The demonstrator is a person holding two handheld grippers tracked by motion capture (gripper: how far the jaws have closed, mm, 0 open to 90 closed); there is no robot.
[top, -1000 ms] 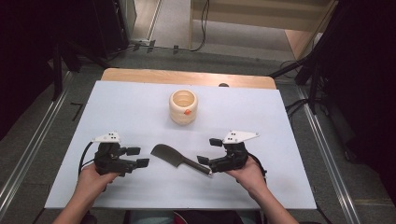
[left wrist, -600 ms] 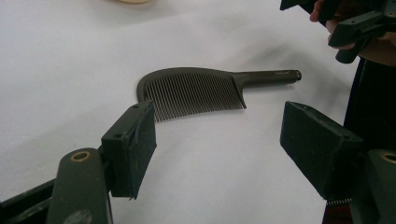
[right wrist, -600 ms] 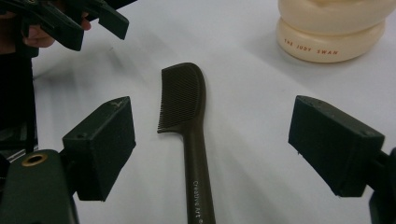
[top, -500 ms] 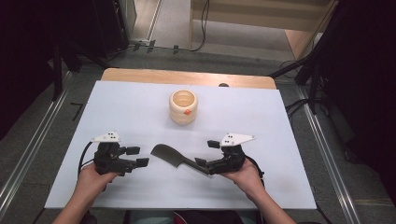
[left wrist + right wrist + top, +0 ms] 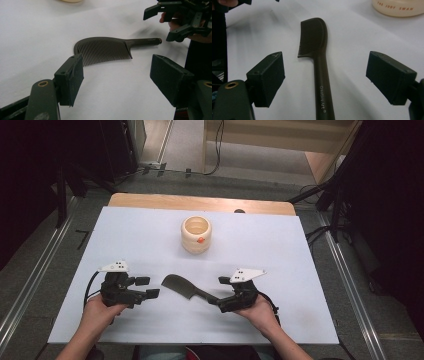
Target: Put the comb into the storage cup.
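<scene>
Dark comb [image 5: 182, 287] lay flat on white table [image 5: 300, 250] btwn both grippers, handle toward right gripper [image 5: 220, 291] w/ jaws spread wide astride it, apparently not touching, left gripper [image 5: 146, 287] also spread, cream cup [image 5: 196, 234] well beyond.

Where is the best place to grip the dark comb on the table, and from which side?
Probably the comb by its handle: it is a plain, narrow bar lying flat. The open right gripper is already lined up along it, one jaw on each side, so come in from the handle end. The teeth look thin.
</scene>
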